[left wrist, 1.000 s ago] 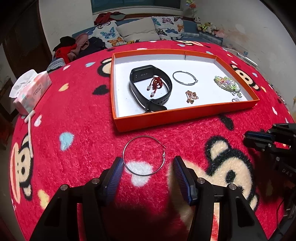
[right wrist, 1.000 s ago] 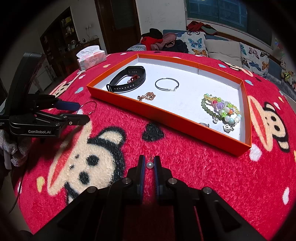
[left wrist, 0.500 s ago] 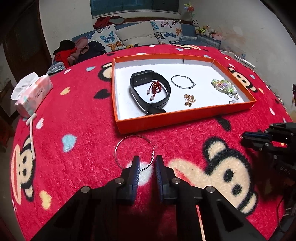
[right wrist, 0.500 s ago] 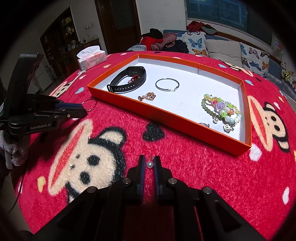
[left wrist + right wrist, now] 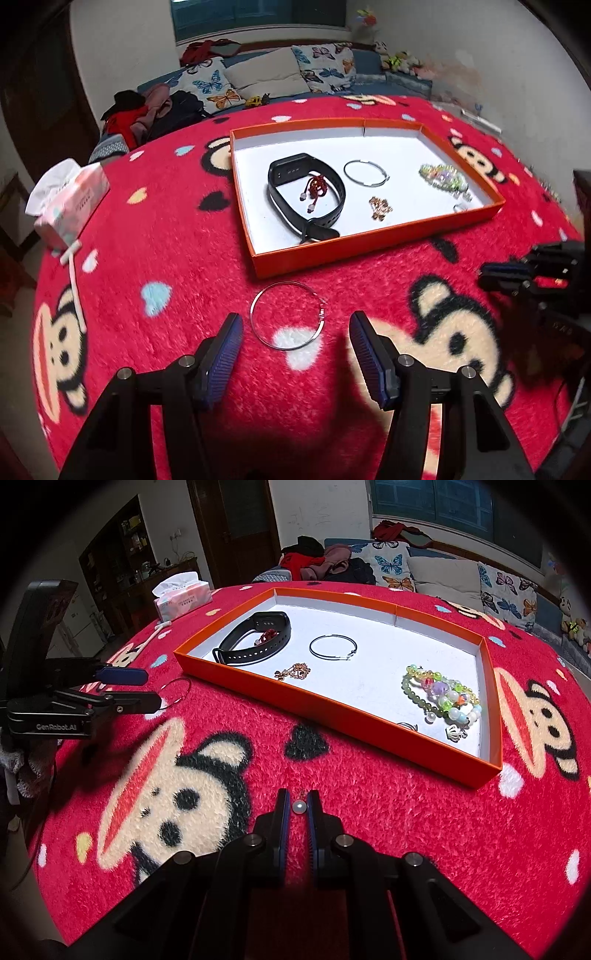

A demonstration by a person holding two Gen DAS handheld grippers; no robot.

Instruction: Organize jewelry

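Between right tongs (image 5: 299, 805): pearl earring (image 5: 299, 806).

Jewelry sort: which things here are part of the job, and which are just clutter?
Job: orange tray, loose hoop earring, pearl piece in right gripper, beaded bracelets, black band.
Clutter: tissue pack, butterfly cushions.

The wording "GenRobot.AI" is printed in pale letters on the black side bar of the left tool (image 5: 122, 688), seen left of the orange tray (image 5: 332, 709) from the right wrist view. A line of small print is carried on the front of the pink tissue pack (image 5: 183, 600), beyond the tray's far left corner, but it is too small to be read. No other text, number or sign can be made out.
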